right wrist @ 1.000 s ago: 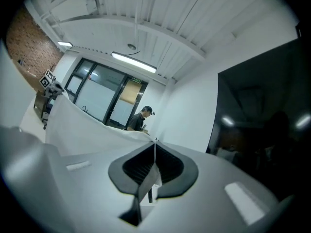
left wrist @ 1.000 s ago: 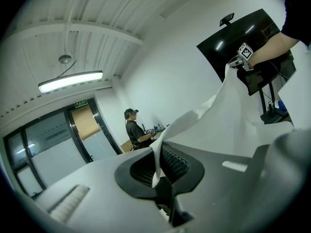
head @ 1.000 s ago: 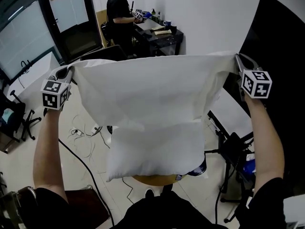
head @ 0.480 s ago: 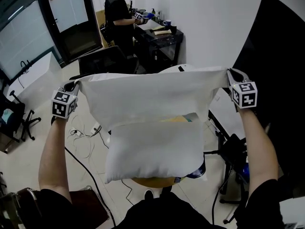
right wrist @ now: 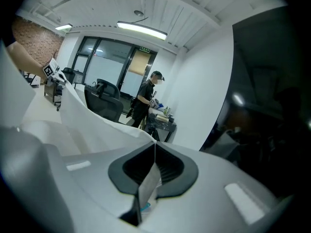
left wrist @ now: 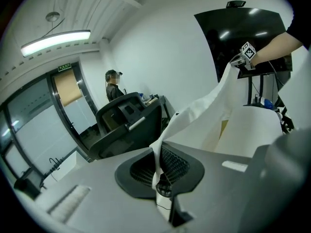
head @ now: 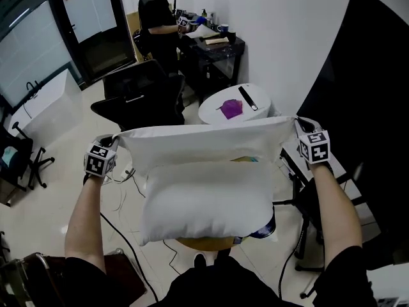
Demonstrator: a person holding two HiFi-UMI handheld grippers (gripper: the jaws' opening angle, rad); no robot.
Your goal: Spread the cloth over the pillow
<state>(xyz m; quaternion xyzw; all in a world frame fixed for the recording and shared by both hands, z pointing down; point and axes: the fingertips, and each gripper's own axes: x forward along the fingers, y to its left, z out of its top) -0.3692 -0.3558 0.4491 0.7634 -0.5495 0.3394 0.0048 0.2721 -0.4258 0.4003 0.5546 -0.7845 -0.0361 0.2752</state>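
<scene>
Office room: cloth point(head: 204, 142) stretched above pillow point(head: 204, 200).
Left gripper point(head: 115, 139) and right gripper point(head: 298, 123) each pinch a corner; uneven lowering may skew the cloth.

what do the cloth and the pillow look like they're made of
The cloth looks like thin white woven fabric, matte, perhaps cotton: it folds and sags softly. The pillow seems to be a white fabric cover over soft filling: puffy, with rounded edges.
</scene>
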